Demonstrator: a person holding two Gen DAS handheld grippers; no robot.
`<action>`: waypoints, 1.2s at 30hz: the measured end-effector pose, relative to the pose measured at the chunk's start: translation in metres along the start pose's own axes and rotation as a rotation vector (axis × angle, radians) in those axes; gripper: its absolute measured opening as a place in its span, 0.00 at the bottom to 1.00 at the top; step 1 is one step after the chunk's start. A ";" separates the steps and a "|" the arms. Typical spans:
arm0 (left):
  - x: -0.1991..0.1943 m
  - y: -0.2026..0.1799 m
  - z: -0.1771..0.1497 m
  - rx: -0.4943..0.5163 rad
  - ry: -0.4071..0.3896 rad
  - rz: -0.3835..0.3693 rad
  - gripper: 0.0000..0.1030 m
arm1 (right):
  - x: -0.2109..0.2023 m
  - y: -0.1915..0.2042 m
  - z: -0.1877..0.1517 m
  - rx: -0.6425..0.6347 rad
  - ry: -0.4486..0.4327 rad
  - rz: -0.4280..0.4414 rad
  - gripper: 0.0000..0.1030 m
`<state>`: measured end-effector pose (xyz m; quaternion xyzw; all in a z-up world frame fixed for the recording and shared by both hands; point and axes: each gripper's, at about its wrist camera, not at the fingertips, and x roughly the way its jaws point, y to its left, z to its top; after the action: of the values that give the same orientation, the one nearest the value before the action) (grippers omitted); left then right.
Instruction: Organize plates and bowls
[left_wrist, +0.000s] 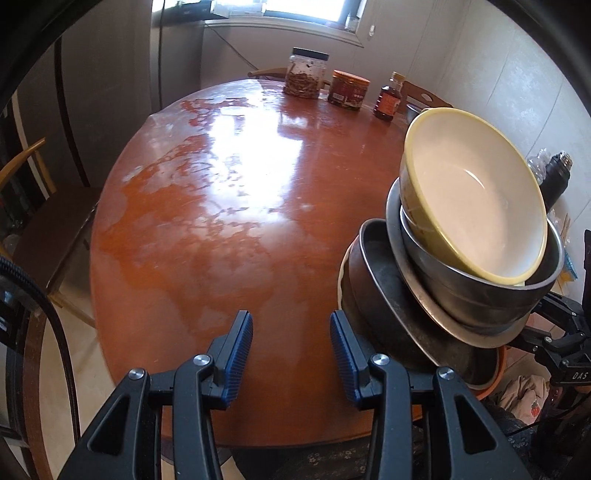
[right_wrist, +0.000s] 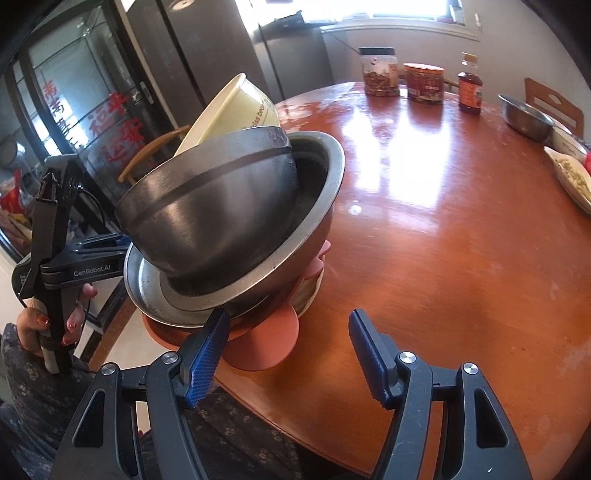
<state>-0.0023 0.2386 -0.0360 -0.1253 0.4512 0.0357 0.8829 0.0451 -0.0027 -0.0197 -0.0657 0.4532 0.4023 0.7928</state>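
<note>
A tilted stack of dishes stands at the near edge of the round wooden table (left_wrist: 221, 229). A yellow bowl (left_wrist: 476, 199) sits on top, inside a steel bowl (left_wrist: 480, 291), on steel plates (left_wrist: 391, 295). In the right wrist view the yellow bowl (right_wrist: 236, 107) leans in the steel bowl (right_wrist: 207, 206), above a wide steel basin (right_wrist: 317, 206) and a pink plate (right_wrist: 266, 343). My left gripper (left_wrist: 291, 347) is open and empty, just left of the stack. My right gripper (right_wrist: 288, 350) is open and empty, over the pink plate's edge.
Two jars (left_wrist: 306, 74) (left_wrist: 347, 90) and a bottle (left_wrist: 388, 98) stand at the table's far edge. A steel bowl (right_wrist: 524, 116) and a plate with food (right_wrist: 572, 177) are at the far right. Chairs (left_wrist: 40, 206) surround the table.
</note>
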 end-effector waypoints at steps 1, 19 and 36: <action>0.003 -0.005 0.002 0.009 0.000 -0.003 0.42 | -0.003 -0.005 -0.002 0.006 -0.004 -0.010 0.67; 0.056 -0.097 0.042 0.090 0.042 -0.073 0.42 | -0.047 -0.104 -0.016 0.130 -0.037 -0.148 0.67; 0.088 -0.161 0.067 0.131 0.058 -0.069 0.42 | -0.066 -0.174 -0.008 0.150 -0.022 -0.195 0.67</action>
<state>0.1306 0.0952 -0.0393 -0.0838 0.4732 -0.0276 0.8765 0.1436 -0.1610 -0.0194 -0.0453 0.4646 0.2891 0.8357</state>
